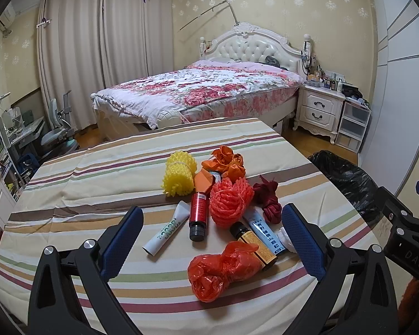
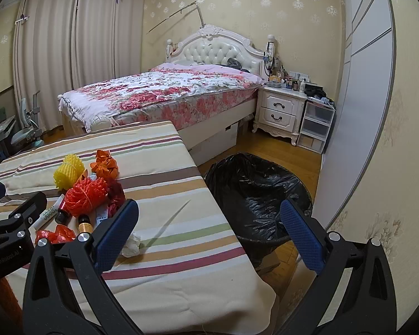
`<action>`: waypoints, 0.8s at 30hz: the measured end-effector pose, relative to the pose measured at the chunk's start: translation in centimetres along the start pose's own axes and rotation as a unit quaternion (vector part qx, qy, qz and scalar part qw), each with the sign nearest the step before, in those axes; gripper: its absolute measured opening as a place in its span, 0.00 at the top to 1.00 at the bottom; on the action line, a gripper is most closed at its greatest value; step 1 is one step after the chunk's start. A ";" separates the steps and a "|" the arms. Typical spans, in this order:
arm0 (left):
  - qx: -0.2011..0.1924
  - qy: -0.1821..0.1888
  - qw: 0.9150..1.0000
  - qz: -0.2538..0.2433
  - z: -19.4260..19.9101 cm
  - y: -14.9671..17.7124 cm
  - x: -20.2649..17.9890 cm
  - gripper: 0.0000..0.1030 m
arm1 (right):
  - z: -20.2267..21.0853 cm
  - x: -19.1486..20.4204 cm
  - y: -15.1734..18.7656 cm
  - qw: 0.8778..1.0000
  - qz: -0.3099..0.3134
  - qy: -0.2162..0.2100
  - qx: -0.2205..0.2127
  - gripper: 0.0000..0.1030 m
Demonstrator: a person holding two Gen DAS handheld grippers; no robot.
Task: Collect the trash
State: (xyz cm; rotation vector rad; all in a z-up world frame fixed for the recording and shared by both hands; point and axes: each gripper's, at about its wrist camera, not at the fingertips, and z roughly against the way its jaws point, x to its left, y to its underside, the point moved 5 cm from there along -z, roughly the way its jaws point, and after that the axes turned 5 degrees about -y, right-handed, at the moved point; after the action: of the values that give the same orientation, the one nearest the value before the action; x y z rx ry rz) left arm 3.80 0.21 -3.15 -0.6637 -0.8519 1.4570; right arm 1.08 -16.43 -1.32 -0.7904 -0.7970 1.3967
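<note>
A pile of trash lies on the striped table [image 1: 97, 195]: a yellow foam net [image 1: 180, 176], an orange foam net [image 1: 230, 203], an orange crumpled bag [image 1: 226, 162], a dark red wad [image 1: 268, 198], a red bottle [image 1: 198, 215], a white tube [image 1: 167, 231], a brown bottle [image 1: 255, 245], a red plastic bag [image 1: 223, 270] and a white paper wad [image 2: 131, 244]. My left gripper [image 1: 212, 240] is open over the pile's near side. My right gripper [image 2: 209, 237] is open above the table's right edge, beside the black-lined trash bin [image 2: 257, 192].
A bed [image 1: 198, 92] with a floral cover stands behind the table. A white nightstand [image 2: 282, 111] and plastic drawers [image 2: 315, 128] are at the back right. A wardrobe wall [image 2: 357, 97] runs along the right. A desk and chair [image 1: 53, 134] are at the left.
</note>
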 end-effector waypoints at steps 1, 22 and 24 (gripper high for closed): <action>0.000 0.000 1.000 0.000 0.0 0.0 0.0 0.06 | 0.0 0.0 -0.1 1.000 0.000 -0.001 0.000 0.04; 0.000 -0.001 1.000 -0.001 0.0 0.0 -0.1 0.06 | -0.1 -0.1 0.0 1.000 -0.001 -0.002 0.002 0.04; 0.001 -0.001 1.000 -0.001 0.0 0.0 -0.1 0.06 | -0.1 -0.2 0.0 1.000 -0.001 -0.002 0.002 0.04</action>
State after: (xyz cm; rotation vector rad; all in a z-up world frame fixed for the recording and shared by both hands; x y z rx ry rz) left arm 3.83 0.07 -3.16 -0.6606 -0.8531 1.4572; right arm 1.20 -16.59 -1.39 -0.7842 -0.7974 1.3979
